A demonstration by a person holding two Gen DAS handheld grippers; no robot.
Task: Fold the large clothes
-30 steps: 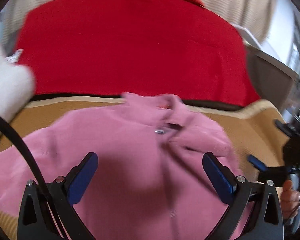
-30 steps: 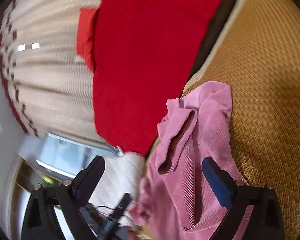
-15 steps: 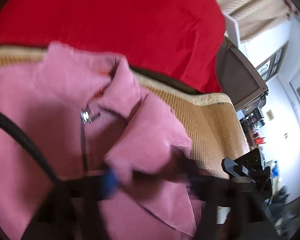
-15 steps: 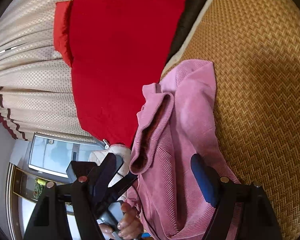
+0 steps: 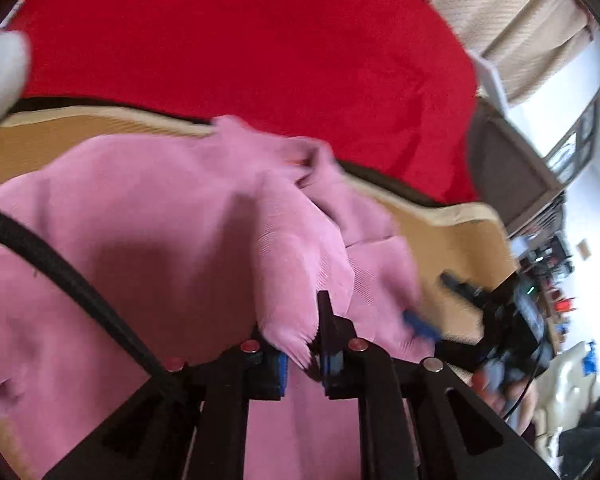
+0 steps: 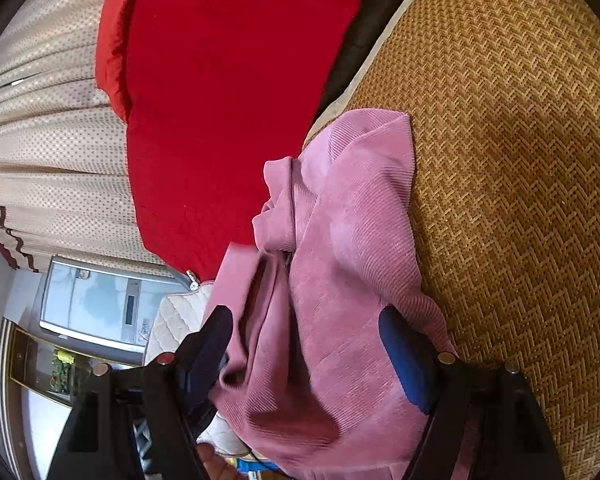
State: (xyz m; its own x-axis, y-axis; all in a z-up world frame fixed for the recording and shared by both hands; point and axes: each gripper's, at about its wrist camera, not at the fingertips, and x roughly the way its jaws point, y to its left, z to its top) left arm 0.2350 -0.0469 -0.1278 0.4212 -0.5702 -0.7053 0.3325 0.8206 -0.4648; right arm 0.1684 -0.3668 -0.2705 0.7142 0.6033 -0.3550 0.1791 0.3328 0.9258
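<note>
Woven mat [image 6: 520, 160], rumpled pink ribbed garment [image 6: 352, 240]

left claw [image 5: 303, 354] now clamped on pink garment [image 5: 148, 240], fold lifted

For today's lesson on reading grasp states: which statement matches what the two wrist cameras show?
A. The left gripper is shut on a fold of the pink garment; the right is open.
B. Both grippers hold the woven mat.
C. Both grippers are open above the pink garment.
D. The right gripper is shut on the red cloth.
A: the left gripper pinches a fold of the pink garment, while the right gripper has its fingers spread apart over the fabric.
</note>
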